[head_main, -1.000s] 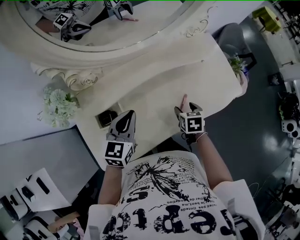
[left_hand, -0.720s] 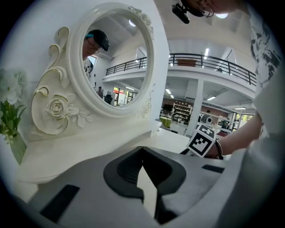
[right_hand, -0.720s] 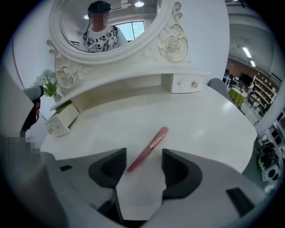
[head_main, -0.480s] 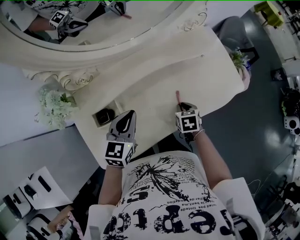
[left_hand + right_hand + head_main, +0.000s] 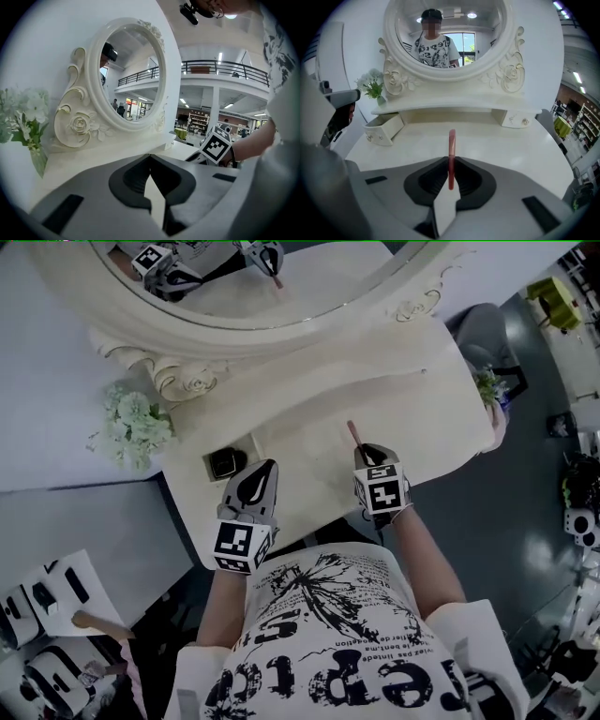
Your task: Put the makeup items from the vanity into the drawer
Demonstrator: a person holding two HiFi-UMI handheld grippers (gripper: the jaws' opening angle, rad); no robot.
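A slim pink makeup pencil point(image 5: 451, 151) stands out forward between the jaws of my right gripper point(image 5: 450, 165). The jaws are closing and the pads press on its near end. In the head view the pencil point(image 5: 352, 435) points away from the right gripper point(image 5: 367, 454) over the cream vanity top point(image 5: 309, 418). The small left drawer point(image 5: 385, 129) is pulled out, and in the head view the drawer point(image 5: 223, 463) looks dark inside. My left gripper point(image 5: 262, 472) hovers shut and empty near the vanity's front edge, just right of that drawer.
An oval mirror point(image 5: 445, 33) in a carved frame stands at the back of the vanity. A vase of white flowers point(image 5: 136, 423) stands at the left end. A second small drawer point(image 5: 513, 119) at the right is closed. A chair point(image 5: 473, 329) sits beyond the right end.
The right gripper's jaws have closed on the pink pencil, which lay beside its open fingers a second ago. The left gripper has stayed where it was.
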